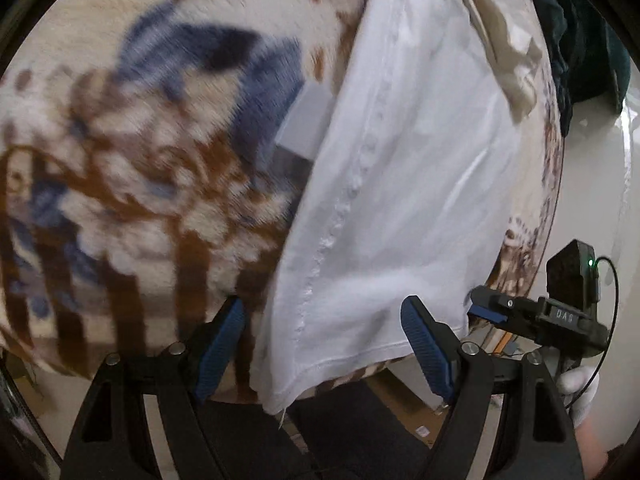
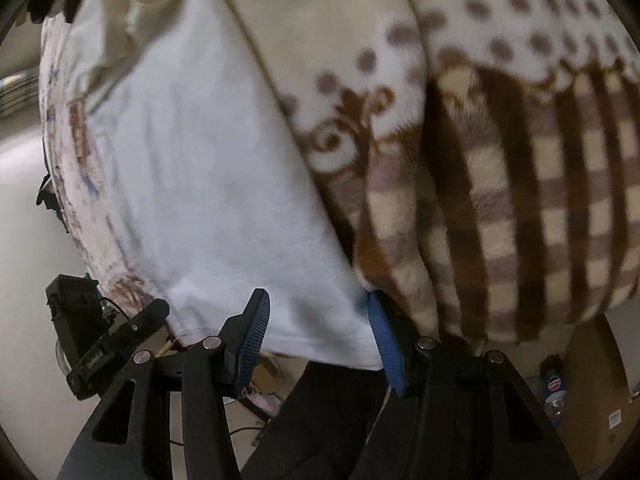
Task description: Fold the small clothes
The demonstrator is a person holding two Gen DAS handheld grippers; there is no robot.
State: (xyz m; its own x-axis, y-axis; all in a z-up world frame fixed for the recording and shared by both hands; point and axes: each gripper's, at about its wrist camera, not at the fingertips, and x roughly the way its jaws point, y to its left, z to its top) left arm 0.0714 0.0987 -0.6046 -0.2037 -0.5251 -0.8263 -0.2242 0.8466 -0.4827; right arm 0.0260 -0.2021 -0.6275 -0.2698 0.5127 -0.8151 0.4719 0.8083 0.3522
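Observation:
A white garment lies flat on a blanket patterned in brown, blue and cream, its hem at the near edge. My left gripper is open, its blue pads standing either side of the hem's left corner without pressing it. In the right wrist view the same white garment reaches down to my right gripper, which is open with the hem's right corner between its fingers. Each gripper shows in the other's view: the right gripper and the left gripper.
A crumpled cream cloth lies on the far end of the white garment. Dark teal fabric sits beyond the blanket. Below its edge are a cardboard box, a bottle and the person's dark trouser legs.

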